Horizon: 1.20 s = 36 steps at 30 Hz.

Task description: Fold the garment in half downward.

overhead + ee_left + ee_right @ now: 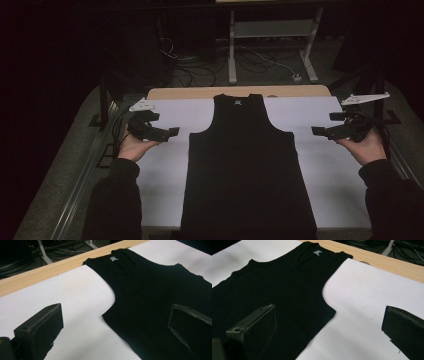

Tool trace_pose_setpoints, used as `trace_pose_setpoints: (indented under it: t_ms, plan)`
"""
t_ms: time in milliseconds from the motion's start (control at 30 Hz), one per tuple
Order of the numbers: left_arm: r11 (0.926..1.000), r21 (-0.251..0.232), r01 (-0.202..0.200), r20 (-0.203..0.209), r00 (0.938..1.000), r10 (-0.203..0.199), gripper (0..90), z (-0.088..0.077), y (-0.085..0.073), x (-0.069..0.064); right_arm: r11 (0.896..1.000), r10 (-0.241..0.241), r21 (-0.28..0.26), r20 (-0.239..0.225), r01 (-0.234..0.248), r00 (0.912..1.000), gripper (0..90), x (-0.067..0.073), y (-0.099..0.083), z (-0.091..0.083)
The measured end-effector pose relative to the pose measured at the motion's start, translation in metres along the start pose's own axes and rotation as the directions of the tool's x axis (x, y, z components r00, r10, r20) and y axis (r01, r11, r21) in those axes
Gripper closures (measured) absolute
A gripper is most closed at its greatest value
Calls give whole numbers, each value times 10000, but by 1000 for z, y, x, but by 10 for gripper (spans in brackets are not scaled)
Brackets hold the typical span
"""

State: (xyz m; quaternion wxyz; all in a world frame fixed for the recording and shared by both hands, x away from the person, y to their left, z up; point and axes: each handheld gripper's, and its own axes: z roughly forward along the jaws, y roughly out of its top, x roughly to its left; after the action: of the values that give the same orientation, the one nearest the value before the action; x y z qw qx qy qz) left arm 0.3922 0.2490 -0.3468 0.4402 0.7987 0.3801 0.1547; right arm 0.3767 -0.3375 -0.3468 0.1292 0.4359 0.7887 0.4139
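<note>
Here's the table [165, 93], its pale wood edge showing along the far side, and spread over almost all of it a white sheet [325, 170] that runs out to the near corners. Dead centre on that sheet lies the black tank top [248, 170], flat and face up, neck toward the far edge and hem hanging right at the near edge, both shoulder straps laid out neatly side by side. Inside the neckline sits a small white label [113, 259], plain to see from the left gripper view and again from the right gripper view. Now the hands: the left hand [134, 147] comes in palm up on its side of the garment, carrying the left gripper [170, 132], which points inward toward the armhole and hovers over bare white sheet, just beside the shirt but clear of it. Its jaws stand wide apart with nothing between them. Across the way the right hand [367, 147] mirrors it, the right gripper [317, 131] aimed inward at the opposite armhole, near the fabric's edge yet not touching it. Those jaws are spread wide too, one over black cloth and one over white sheet in its own view, holding nothing.
</note>
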Motion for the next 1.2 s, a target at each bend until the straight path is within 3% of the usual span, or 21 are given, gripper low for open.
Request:
trace_pose_setpoints:
  t_ms: [467, 800, 967, 1067, 1200]
  plan:
    - [9997, 169, 203, 34, 9998, -204, 0, 13, -2, 10, 9999, 161, -31, -137, -162, 9998, 0, -12, 9, 8]
    - [9993, 378, -17, 173, 9999, 11, 0, 22, 10, 13, 9991, 408, 127, -170, -406, 9990, 0, -22, 12, 19]
    - [9993, 373, 71, 252, 9997, -81, 0, 28, 12, 14, 9983, 524, 281, -143, -520, 9985, 0, -26, 11, 26]
    - [9987, 283, 413, 438, 9981, -425, 0, 32, 10, 19, 9977, 605, 308, -162, -599, 9980, 0, -29, 10, 30]
    - [9977, 584, 335, 244, 9991, -350, 0, 38, 8, 23, 9970, 581, 524, -126, -574, 9982, 0, -31, 9, 36]
